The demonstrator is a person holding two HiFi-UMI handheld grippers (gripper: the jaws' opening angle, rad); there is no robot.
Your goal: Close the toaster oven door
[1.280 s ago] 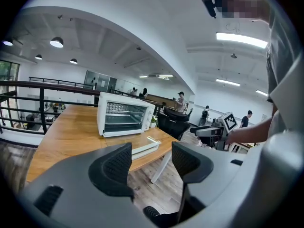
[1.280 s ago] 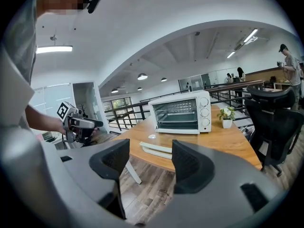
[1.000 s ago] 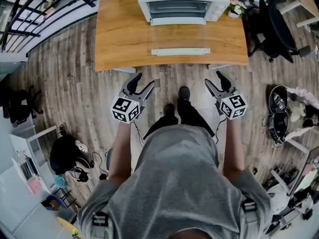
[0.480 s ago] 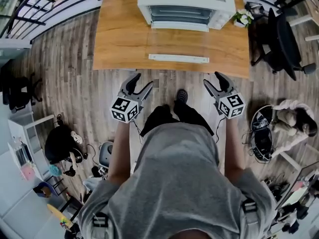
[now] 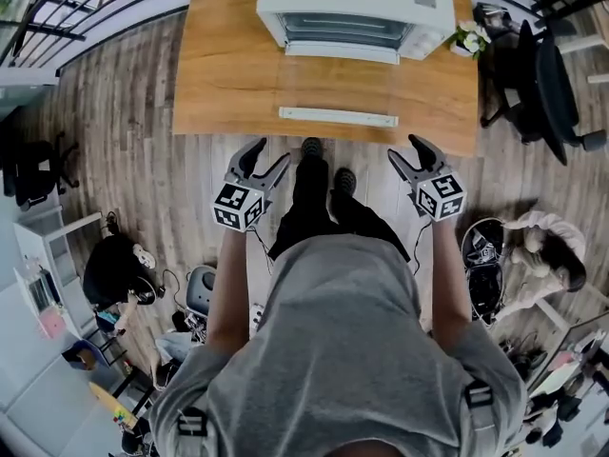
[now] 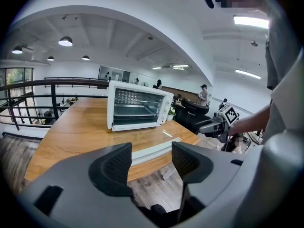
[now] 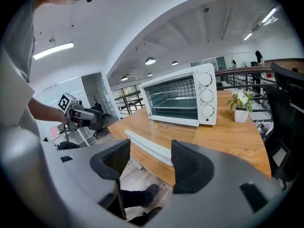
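Wooden table [image 5: 219, 84] carried the white toaster oven [image 5: 354, 12] at twelve o'clock in the head view, its glass door [image 5: 338, 79] lying flat toward us. We held the left gripper [image 5: 270, 156] at seven o'clock of the handle [image 5: 338, 116], the right gripper [image 5: 406, 150] at five, both short of it. The left gripper view showed jaws apart and empty; the right gripper view likewise, readied, we judged, to lift the door
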